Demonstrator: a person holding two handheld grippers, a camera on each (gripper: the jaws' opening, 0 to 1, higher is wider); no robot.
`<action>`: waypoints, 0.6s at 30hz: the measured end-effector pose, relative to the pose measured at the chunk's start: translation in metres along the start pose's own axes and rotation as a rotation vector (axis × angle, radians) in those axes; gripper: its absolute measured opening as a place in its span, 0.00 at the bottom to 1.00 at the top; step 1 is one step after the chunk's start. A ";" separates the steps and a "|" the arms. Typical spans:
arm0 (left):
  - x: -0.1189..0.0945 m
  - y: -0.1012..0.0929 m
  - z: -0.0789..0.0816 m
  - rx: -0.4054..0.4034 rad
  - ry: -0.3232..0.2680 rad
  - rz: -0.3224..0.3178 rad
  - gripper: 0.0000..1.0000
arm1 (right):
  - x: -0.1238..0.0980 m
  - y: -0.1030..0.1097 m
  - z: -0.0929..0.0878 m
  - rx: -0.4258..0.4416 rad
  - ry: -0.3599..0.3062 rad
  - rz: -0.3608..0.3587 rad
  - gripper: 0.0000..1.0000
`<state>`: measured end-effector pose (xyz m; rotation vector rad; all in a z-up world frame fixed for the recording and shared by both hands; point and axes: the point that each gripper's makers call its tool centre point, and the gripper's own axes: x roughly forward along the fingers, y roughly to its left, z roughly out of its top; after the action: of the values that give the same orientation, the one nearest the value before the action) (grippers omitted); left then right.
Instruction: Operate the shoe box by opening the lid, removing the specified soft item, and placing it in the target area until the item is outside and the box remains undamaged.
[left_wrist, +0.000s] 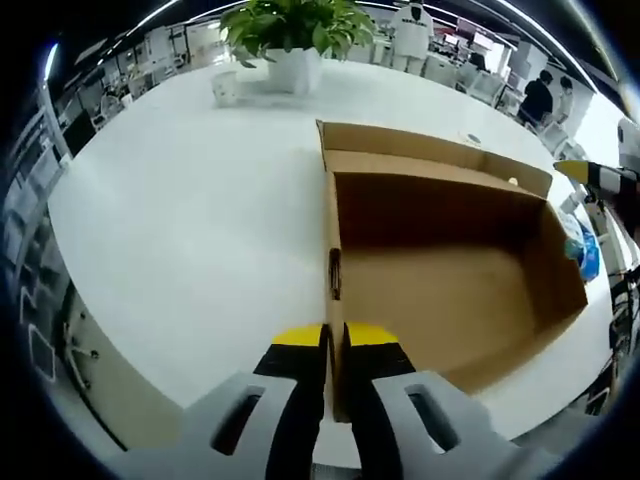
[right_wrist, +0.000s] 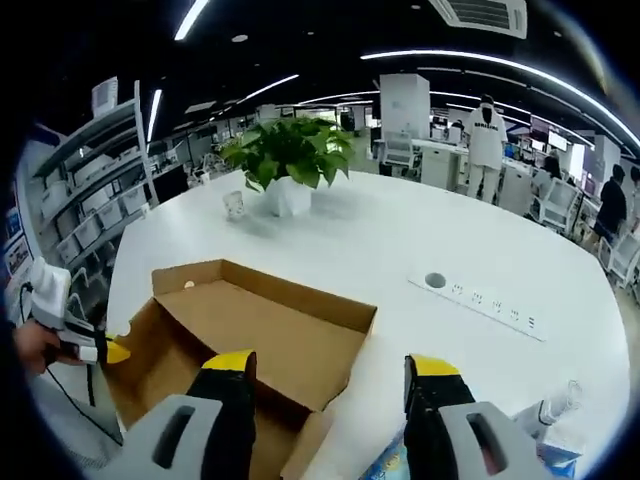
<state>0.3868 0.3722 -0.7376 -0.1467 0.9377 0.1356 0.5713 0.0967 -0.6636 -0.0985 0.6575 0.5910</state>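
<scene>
Box near table edge, lid off, inside bare. Left gripper clenched on box wall; right gripper released. Item apparently already removed.

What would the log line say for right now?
left gripper: shut on box wall | right gripper: open, above box | shoe box: open, inside looks empty | table: white, potted plant at far side
</scene>
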 end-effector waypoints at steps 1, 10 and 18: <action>0.001 0.000 0.000 0.001 0.000 0.000 0.04 | 0.002 0.000 0.001 0.009 0.004 -0.001 0.56; 0.000 0.001 -0.001 0.005 0.002 -0.001 0.04 | 0.026 -0.006 0.003 0.054 0.048 -0.007 0.54; 0.000 0.000 -0.001 0.008 0.002 0.001 0.04 | 0.050 -0.010 0.008 0.061 0.074 0.000 0.54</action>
<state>0.3858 0.3725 -0.7383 -0.1394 0.9402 0.1329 0.6122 0.1149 -0.6884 -0.0632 0.7466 0.5692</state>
